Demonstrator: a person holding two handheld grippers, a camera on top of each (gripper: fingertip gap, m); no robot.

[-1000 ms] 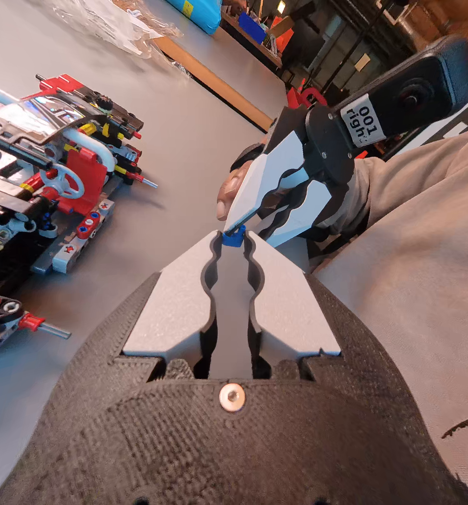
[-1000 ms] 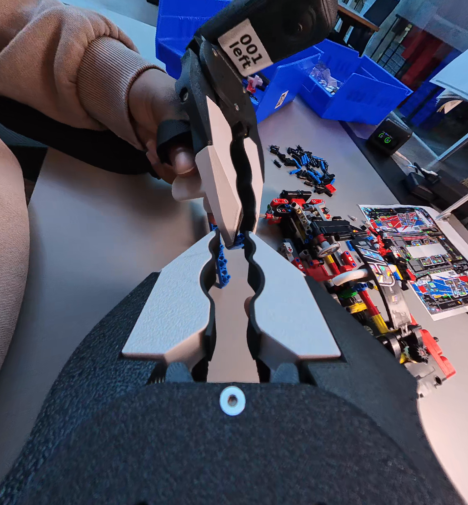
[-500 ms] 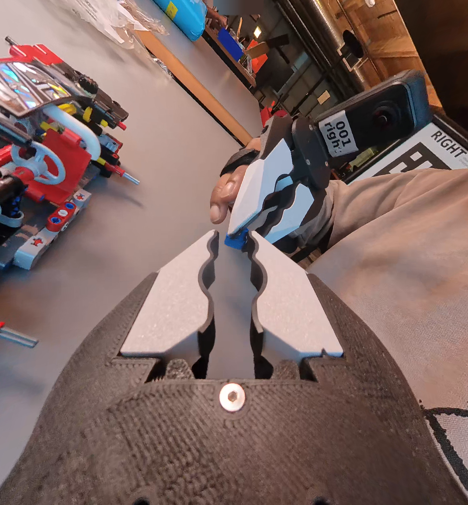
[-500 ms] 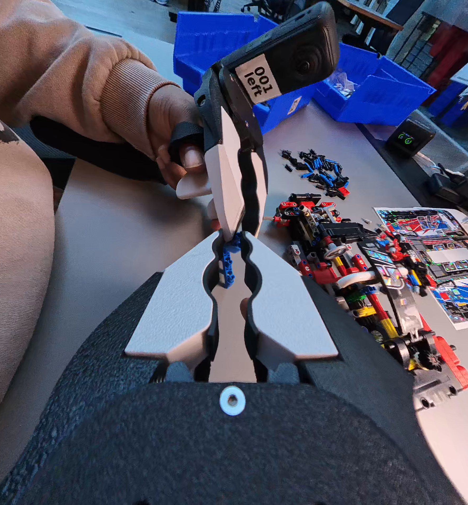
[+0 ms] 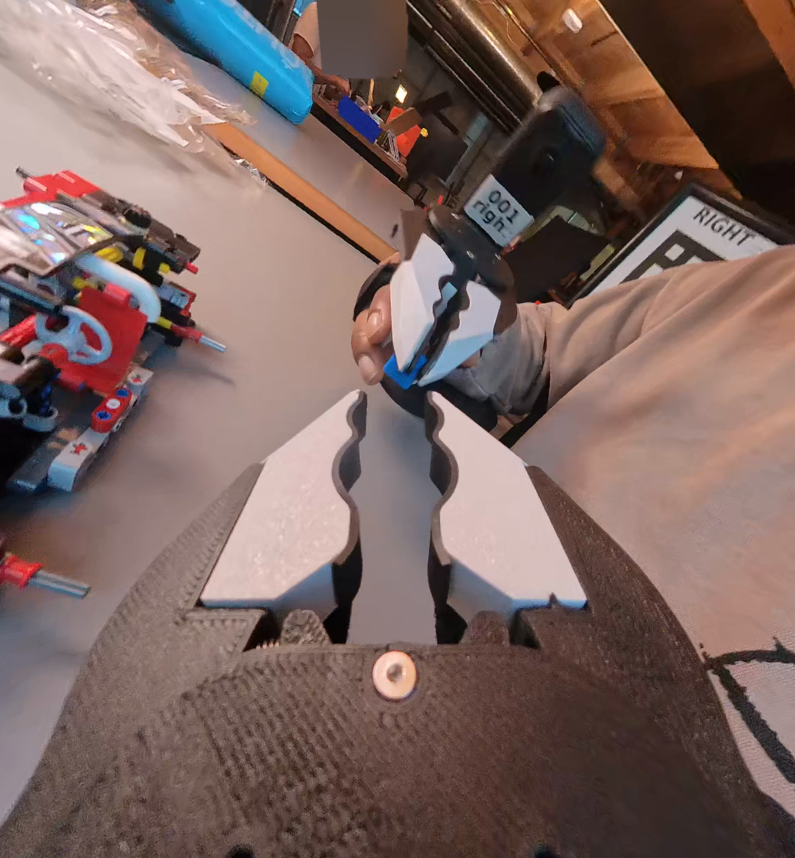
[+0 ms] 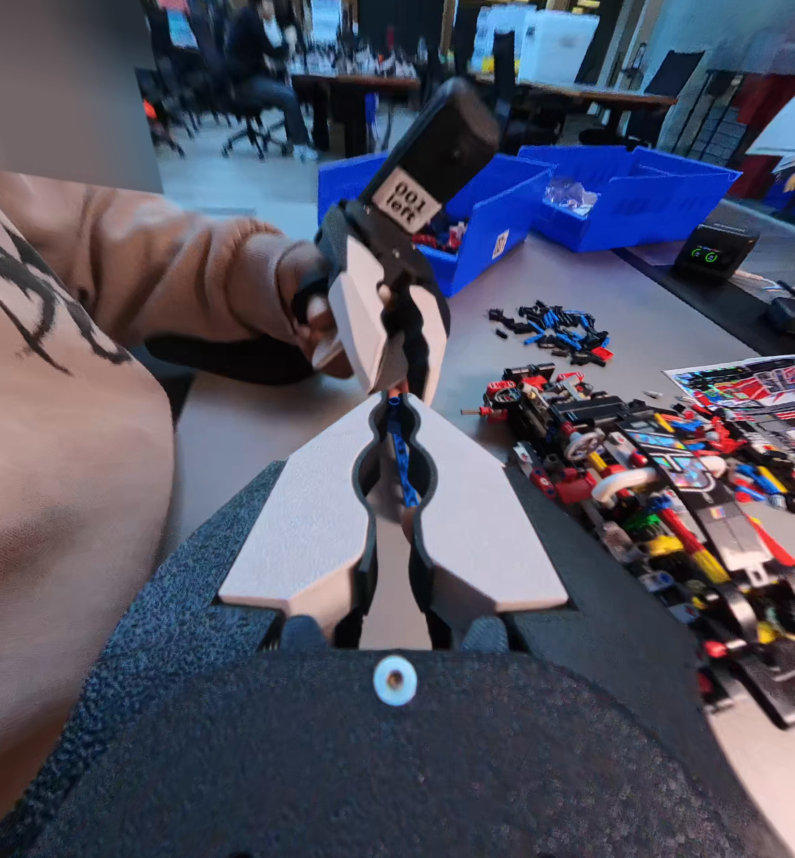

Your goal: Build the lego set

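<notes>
My right gripper point(image 6: 398, 401) is shut on a thin blue lego beam point(image 6: 401, 452) that runs back between its pads. In the left wrist view the right gripper point(image 5: 416, 369) holds the blue piece point(image 5: 401, 373) at its tips, above the table. My left gripper point(image 5: 395, 399) is open and empty, just below and short of that piece. In the right wrist view the left gripper point(image 6: 400, 385) points down right in front of my right fingertips. The partly built red, black and yellow lego car point(image 5: 75, 302) stands on the grey table; it also shows in the right wrist view point(image 6: 642, 464).
A pile of small blue and black pins point(image 6: 558, 329) lies beyond the car. Blue bins point(image 6: 502, 218) stand at the table's far edge, next to a small black device point(image 6: 711, 250). A sticker sheet point(image 6: 758, 394) lies at the right. Clear plastic bags point(image 5: 107, 79) lie behind the car. Less than 4 cm separates the two grippers' tips.
The blue piece passed from my left gripper to my right. The left opened and let go of it and drew back a little; the right closed on it.
</notes>
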